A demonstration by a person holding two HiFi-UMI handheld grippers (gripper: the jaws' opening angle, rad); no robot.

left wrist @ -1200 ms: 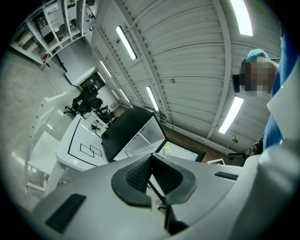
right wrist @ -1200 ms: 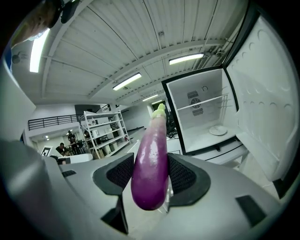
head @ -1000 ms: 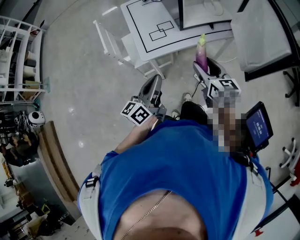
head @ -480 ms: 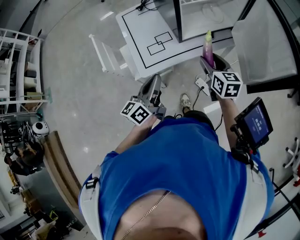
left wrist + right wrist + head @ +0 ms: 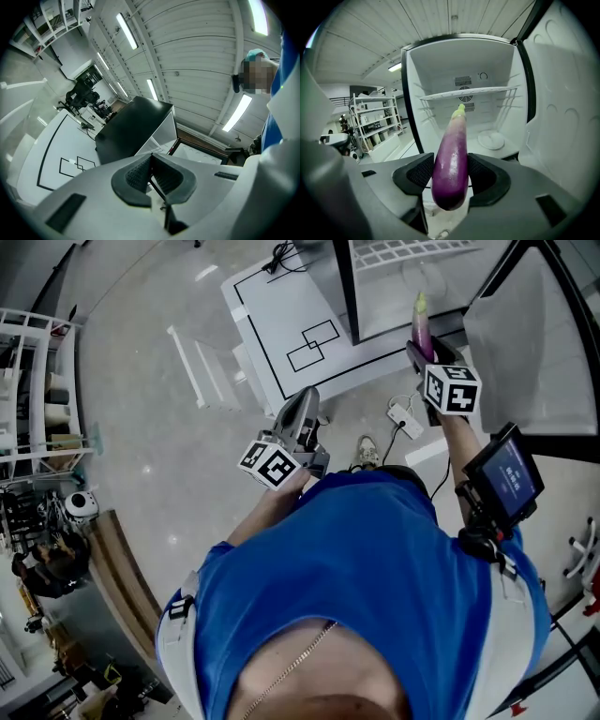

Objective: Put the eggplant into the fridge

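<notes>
plainly not yet delivered, the eggplant [image 5: 451, 159] sits in the right gripper [image 5: 450, 174] in front of the open fridge [image 5: 487, 112], outside the cabinet, its pale green stem end pointing at the wire shelf [image 5: 468, 92]. the pick-up is done and the door [image 5: 562, 122] stands swung aside at the right. what appears to be left is the carry past the fridge's front edge, a set-down on the wire shelf or on the compartment floor below it, where a round white disc [image 5: 491, 139] lies toward the back, and a release. the right gripper's two dark ribbed pads [image 5: 417, 172] stand wide and press on the purple body from both sides near its thick lower end, which hangs just below them; the long fruit juts forward and up past the jaw tips. the left gripper [image 5: 151, 161] carries nothing: its pads are pressed together at the tips with nothing between them. in the head view it is held close to the person's blue shirt [image 5: 375, 559], aimed toward the white table [image 5: 281, 324] with black outlines beside the fridge. closing the door afterwards is not something the task sentence asks.
</notes>
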